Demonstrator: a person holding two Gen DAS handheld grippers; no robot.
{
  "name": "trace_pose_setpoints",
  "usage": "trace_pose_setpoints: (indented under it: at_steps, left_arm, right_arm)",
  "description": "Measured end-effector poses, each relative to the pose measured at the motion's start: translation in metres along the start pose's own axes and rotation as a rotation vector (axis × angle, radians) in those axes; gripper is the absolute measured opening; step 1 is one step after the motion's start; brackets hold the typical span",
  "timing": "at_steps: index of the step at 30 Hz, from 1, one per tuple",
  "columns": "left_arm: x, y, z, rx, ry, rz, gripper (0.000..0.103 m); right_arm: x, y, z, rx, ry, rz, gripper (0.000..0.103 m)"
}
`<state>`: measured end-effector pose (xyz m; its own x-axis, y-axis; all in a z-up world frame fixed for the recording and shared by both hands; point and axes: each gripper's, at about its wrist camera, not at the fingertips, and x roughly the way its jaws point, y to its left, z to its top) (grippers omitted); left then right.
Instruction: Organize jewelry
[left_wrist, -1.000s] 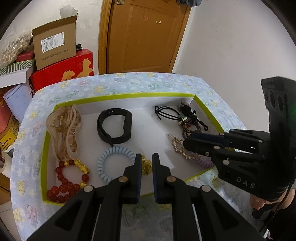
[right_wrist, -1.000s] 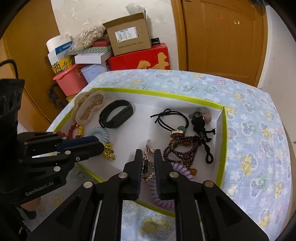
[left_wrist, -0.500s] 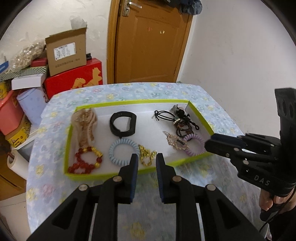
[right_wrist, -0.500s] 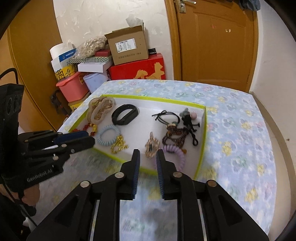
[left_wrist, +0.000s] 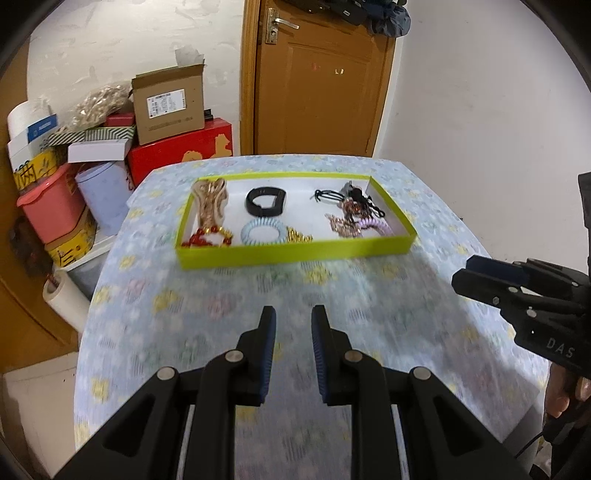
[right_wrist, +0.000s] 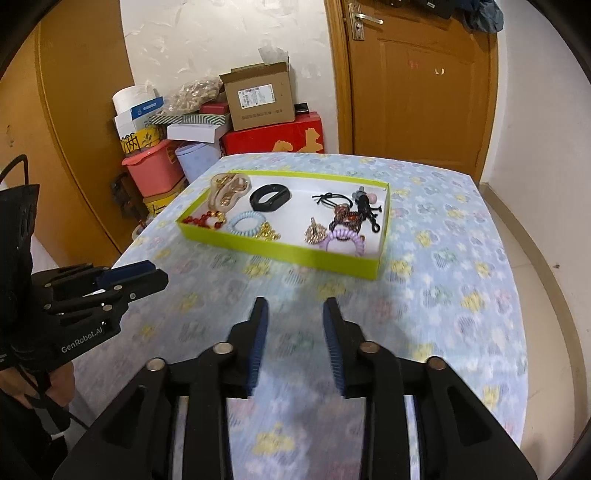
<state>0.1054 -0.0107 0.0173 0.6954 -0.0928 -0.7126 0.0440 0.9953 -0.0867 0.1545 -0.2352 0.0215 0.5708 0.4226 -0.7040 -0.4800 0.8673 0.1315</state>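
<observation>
Both tools, left tool (left_wrist: 293, 325) and right tool (right_wrist: 295, 317), gape empty, jaws just opened; the tray (left_wrist: 295, 253) lies crosswise ahead, seemingly equally near both.

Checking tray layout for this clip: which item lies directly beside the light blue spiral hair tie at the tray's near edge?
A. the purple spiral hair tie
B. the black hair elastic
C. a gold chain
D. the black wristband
C: the gold chain lies right against the light blue spiral hair tie by the tray front wall.

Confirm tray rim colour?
Lime green on the tray; clearest in the left wrist view.
</observation>
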Motion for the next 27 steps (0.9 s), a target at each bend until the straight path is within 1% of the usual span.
trace_pose_setpoints:
  at_steps: [8,15,27]
  left_arm:
    - [-0.023,-0.004,-0.026,-0.026,-0.001,0.028,0.021]
    - [-0.030,-0.004,-0.043,-0.051,0.014,0.041,0.021]
    - [-0.025,-0.001,-0.048,-0.072,0.036,0.050,0.021]
  right_arm:
    - [-0.023,0.014,-0.026,-0.003,-0.003,-0.010,0.038]
    - [-0.029,0.019,-0.043,-0.010,0.011,-0.031,0.038]
    - [-0.024,0.020,-0.044,-0.019,0.027,-0.038,0.038]
